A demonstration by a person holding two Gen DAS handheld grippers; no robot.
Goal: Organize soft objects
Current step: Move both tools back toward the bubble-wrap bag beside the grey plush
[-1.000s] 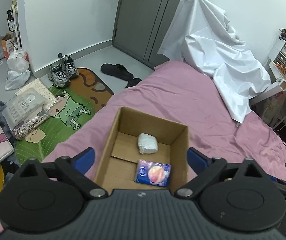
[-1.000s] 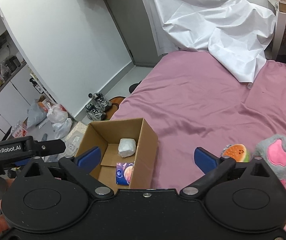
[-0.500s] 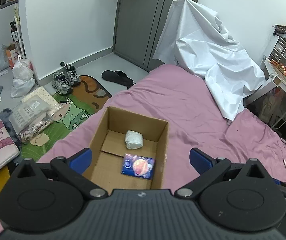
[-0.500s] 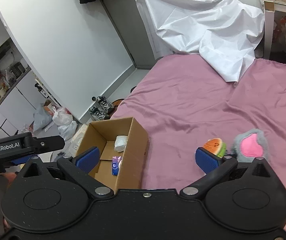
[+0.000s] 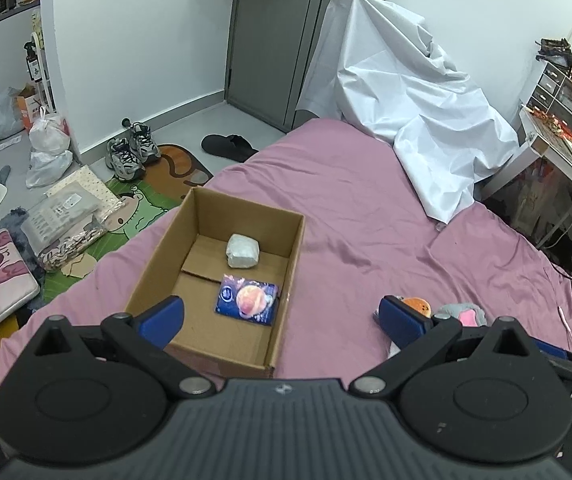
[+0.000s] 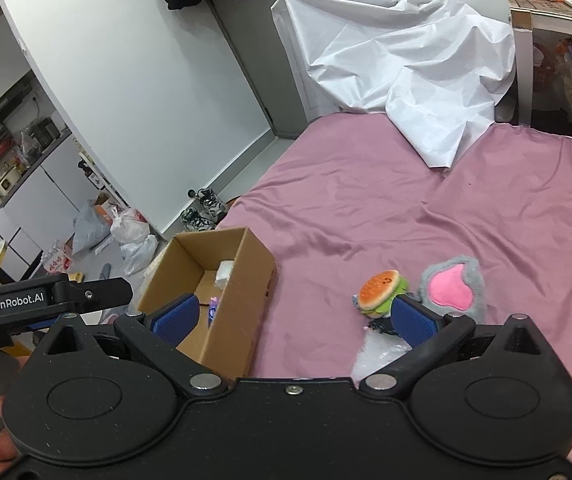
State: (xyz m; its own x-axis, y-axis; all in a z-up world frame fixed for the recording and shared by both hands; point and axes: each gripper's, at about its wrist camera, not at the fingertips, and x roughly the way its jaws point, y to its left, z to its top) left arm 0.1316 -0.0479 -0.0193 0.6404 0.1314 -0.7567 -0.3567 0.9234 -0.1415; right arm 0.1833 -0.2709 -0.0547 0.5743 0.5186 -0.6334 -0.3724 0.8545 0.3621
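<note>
Since a second ago, both my tongs have drawn back from the cardboard box (image 5: 221,272), which now sits smaller and more to the left of frame in each view; the burger plush and grey plush have come more fully into sight.

Left tongs (image 5: 281,316): spread wide, holding nothing, hanging above the box's near edge.

Right tongs (image 6: 294,318): spread wide, holding nothing, with bare pink bed (image 6: 466,208) between the fingers.

Cardboard box: open-topped, resting on the bed at its left side, centre left in the left wrist view, lower left in the right wrist view (image 6: 221,292).

Contents of box: one pale wrapped bundle (image 5: 242,251) toward the far wall; one dark blue packet (image 5: 247,299) with an orange planet print, lying flat nearer me, against the right wall.

Burger plush (image 6: 382,294): on the bed, lower centre right of the right wrist view, well apart from the box, just beside my right tongs' right finger.

Grey plush (image 6: 452,288) with pink heart patch: touching the burger plush on its right.

White sheet (image 5: 406,120): draped, upper right.
</note>
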